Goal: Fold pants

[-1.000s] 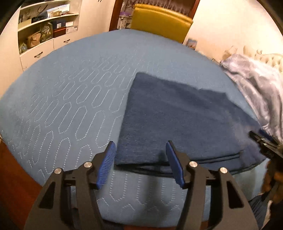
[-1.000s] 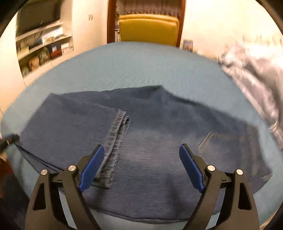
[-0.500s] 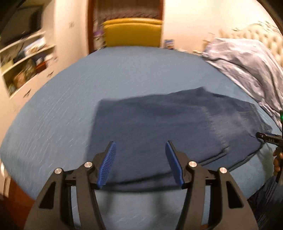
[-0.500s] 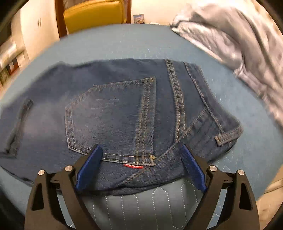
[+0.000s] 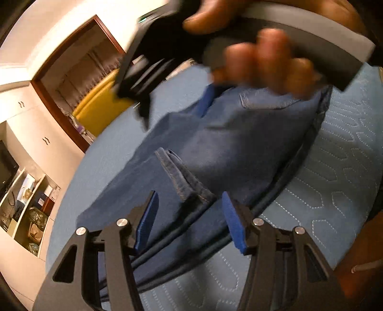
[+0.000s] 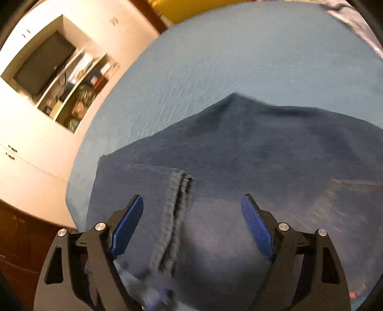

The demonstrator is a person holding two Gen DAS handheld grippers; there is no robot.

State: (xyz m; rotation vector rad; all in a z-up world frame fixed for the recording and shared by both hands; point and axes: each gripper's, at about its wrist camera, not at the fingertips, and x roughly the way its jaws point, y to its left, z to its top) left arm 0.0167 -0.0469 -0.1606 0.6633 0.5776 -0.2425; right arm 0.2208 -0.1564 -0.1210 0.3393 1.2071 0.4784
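Dark blue jeans (image 5: pixel 229 143) lie folded on the blue quilted bed, leg hems (image 5: pixel 184 181) stacked across the middle. My left gripper (image 5: pixel 190 221) is open, low over the near edge, with the hems between its pads. The right gripper's body, held in a hand (image 5: pixel 263 62), crosses the top of the left wrist view, blurred. In the right wrist view my right gripper (image 6: pixel 191 227) is open above the jeans (image 6: pixel 263 155), hems (image 6: pixel 177 203) just ahead of it. A back pocket (image 6: pixel 347 203) shows at right.
The blue bedspread (image 6: pixel 239 52) surrounds the jeans. A yellow chair (image 5: pixel 100 107) stands past the bed by a doorway. Wall shelves (image 6: pixel 79 88) and a dark screen (image 6: pixel 43 64) are at left. A grey blanket (image 6: pixel 359 21) lies at far right.
Both grippers have swung and tilted toward the leg hems at the jeans' middle. The right gripper now passes above the left one. Both stay open.
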